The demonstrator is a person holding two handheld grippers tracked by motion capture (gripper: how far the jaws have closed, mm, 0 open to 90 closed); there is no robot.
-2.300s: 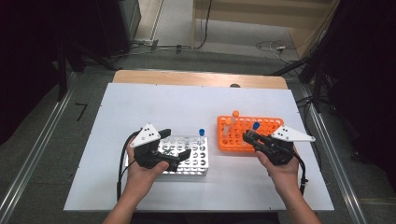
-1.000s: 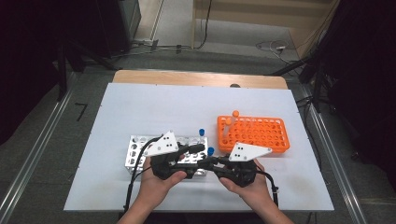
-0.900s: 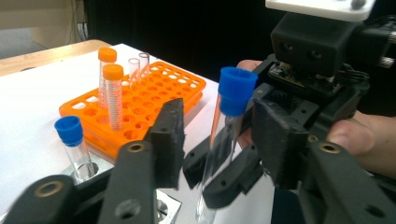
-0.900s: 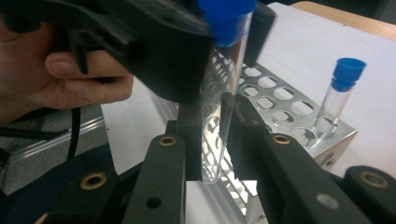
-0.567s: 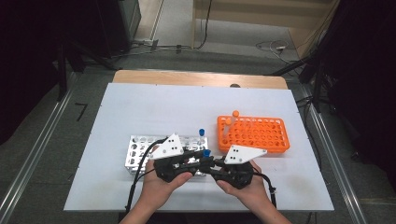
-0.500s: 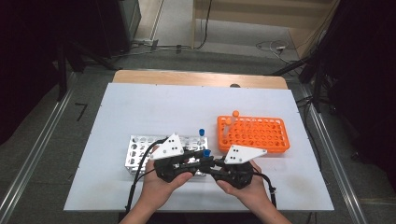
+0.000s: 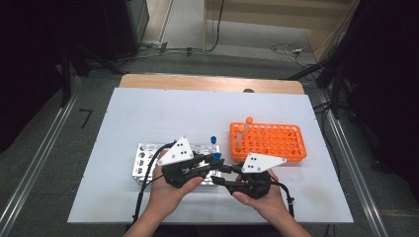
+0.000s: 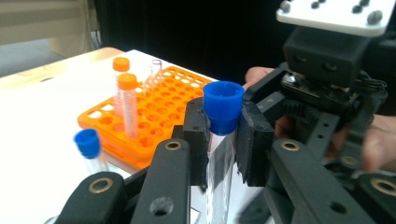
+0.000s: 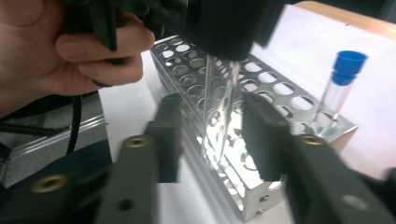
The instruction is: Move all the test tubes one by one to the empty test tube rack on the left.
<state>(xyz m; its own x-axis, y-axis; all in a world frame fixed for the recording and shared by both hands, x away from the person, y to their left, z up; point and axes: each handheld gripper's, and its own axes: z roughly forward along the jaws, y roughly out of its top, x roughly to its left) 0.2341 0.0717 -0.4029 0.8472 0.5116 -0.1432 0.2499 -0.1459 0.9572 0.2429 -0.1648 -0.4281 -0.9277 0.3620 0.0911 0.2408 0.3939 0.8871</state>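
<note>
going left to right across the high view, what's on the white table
silver rack → left gripper holding a blue-capped tube → right gripper → orange rack. The free-standing blue-capped tube in the silver rack overlaps the left gripper's span, so I leave it out.

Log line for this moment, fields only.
left gripper: shut on blue-capped tube | right gripper: open around its body | metal rack: below

Two claws crowd the counter's (image 7: 148, 108) near edge: the left claw (image 7: 215, 159) hangs over the metal rack (image 7: 143, 160), the right claw (image 7: 223, 174) just beside it, jaws spread. A blue-capped tube (image 7: 213, 143) stands at the rack's far side; the orange rack (image 7: 269, 140) blocks the right. The far counter lies open.
</note>
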